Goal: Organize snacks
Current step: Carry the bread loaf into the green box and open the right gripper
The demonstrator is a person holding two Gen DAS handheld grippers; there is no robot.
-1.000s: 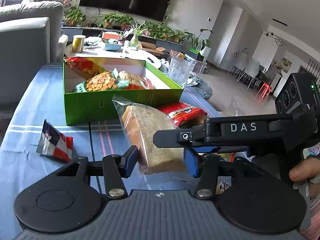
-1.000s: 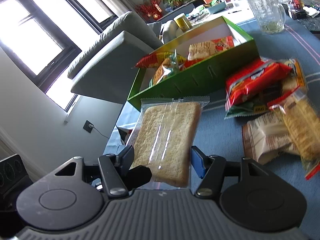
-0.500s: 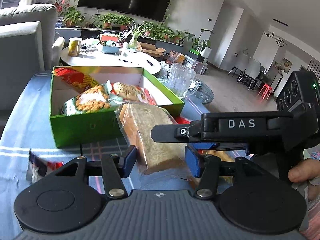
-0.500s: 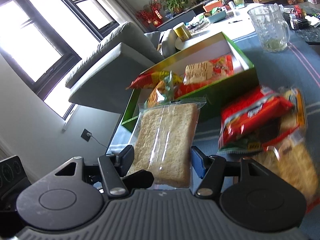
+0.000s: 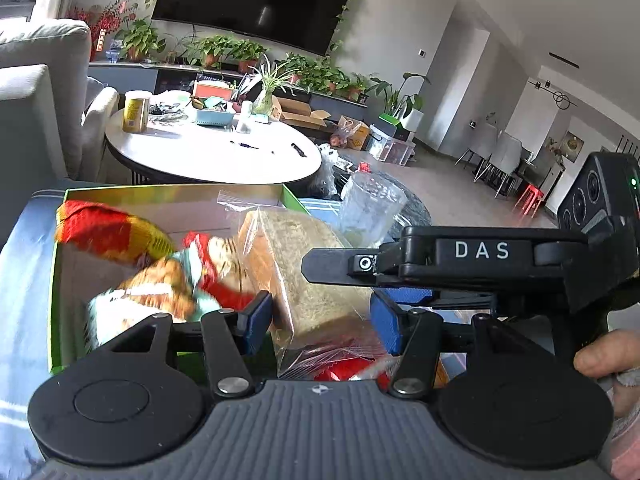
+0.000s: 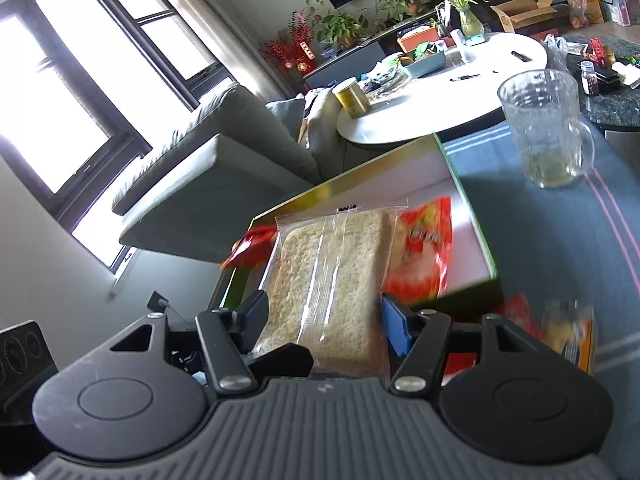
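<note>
Room: living room, blue striped tablecloth [image 6: 560,240], white round table [image 5: 208,152] at 12 o'clock.
Right gripper [image 6: 324,320]: clenched on the bagged bread [image 6: 332,276].
Left gripper [image 5: 320,320]: jaws parted, pads off the bag.
Bread: above the green box [image 6: 472,216], over snack packets [image 5: 112,236].
Glass mug [image 6: 544,136]: at 2 o'clock.

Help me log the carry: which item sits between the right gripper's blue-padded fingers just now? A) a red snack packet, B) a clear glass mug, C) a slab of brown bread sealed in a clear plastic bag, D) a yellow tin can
C: in the right wrist view the bagged brown bread stands between the fingers of the right gripper, over the green cardboard box.
</note>
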